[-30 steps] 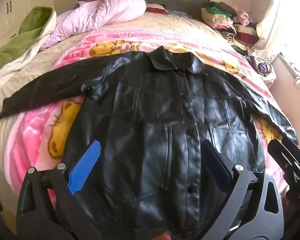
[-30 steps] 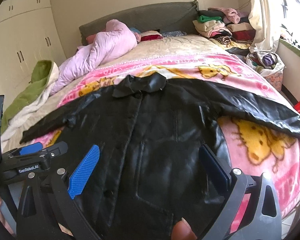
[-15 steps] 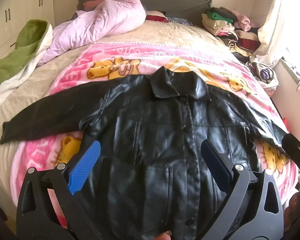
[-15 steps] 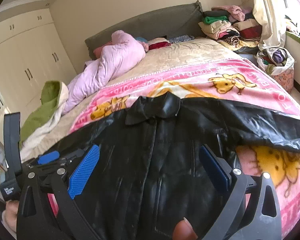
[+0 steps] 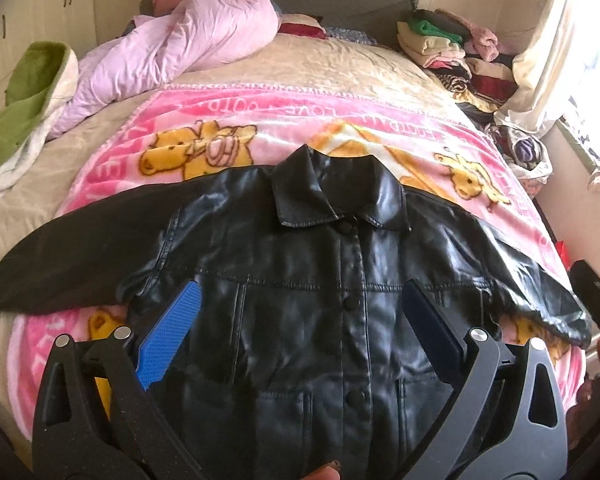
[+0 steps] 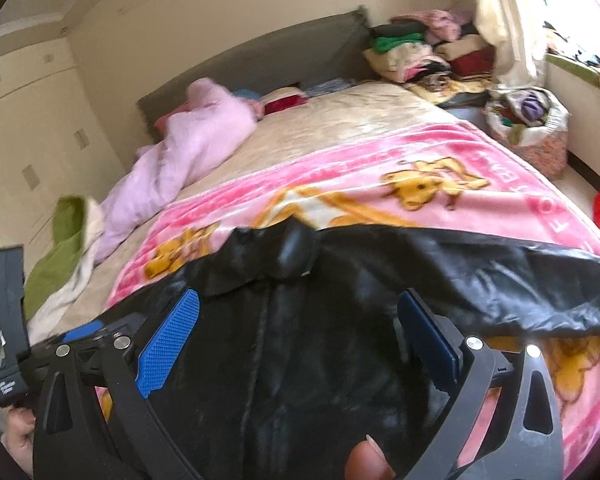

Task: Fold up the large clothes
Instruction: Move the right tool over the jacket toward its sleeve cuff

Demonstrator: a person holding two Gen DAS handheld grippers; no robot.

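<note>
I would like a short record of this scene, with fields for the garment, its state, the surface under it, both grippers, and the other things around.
garment: black leather jacket
state: spread flat, front up, buttoned, both sleeves stretched out to the sides, not yet folded
surface: pink cartoon blanket on the bed
left gripper: open, above the jacket, holding nothing
right gripper: open, above the jacket, holding nothing
nearby: lilac quilt, green blanket, pile of folded clothes
</note>
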